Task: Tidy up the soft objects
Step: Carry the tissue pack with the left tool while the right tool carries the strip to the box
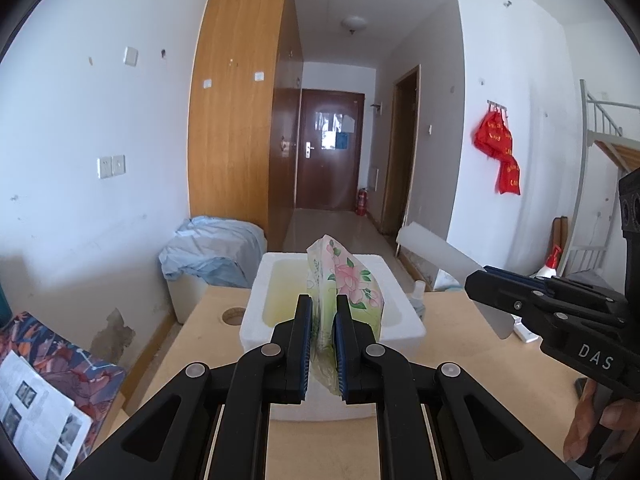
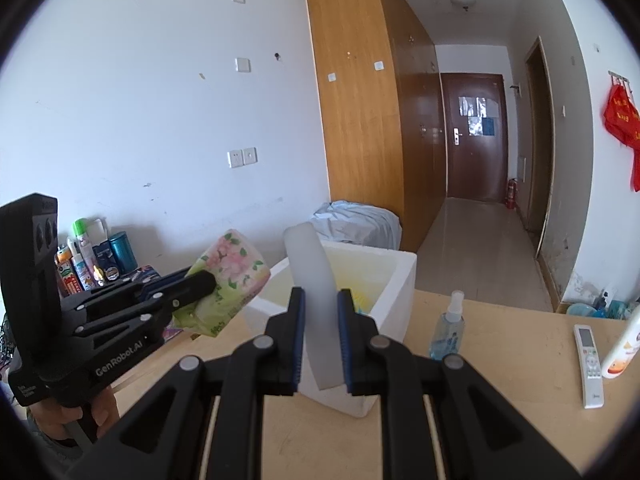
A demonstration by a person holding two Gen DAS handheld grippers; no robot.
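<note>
**Two soft things held up at the foam box, neither yet inside**

The surface [image 1: 460, 344], pale wood, carries everything, and the white foam box [image 1: 404, 312] on it is the landmark. The box is open at the top, with something yellow lying on its floor.

Past the box, on the floor by the wardrobe, lies a heap of pale blue bedding [image 1: 216, 248]. To the right of the box on the surface stand a small spray bottle [image 2: 448, 328] and, further right, a white remote [image 2: 588, 364].

The left tool [image 1: 323, 344] is closed almost fully on a floral tissue pack [image 1: 348, 280]. The soft pack is pinched at its lower end and rises above the near wall of the box, its long axis roughly upright and leaning a little right. In the right wrist view the same pack sits just left of the box's near-left corner, above rim height, so it seems not quite over the opening.

The right tool [image 2: 322, 340] is likewise nearly closed, gripping a white foam strip [image 2: 312, 280] by its lower part. The strip stands tall and curves slightly, its top above the box's near rim.

Both things lie straight ahead of their tools, with the box just beyond and below. The strip looks to be the one nearer the opening. My judgement is that what remains is to carry each forward over the rim, lower it, and let go.
</note>
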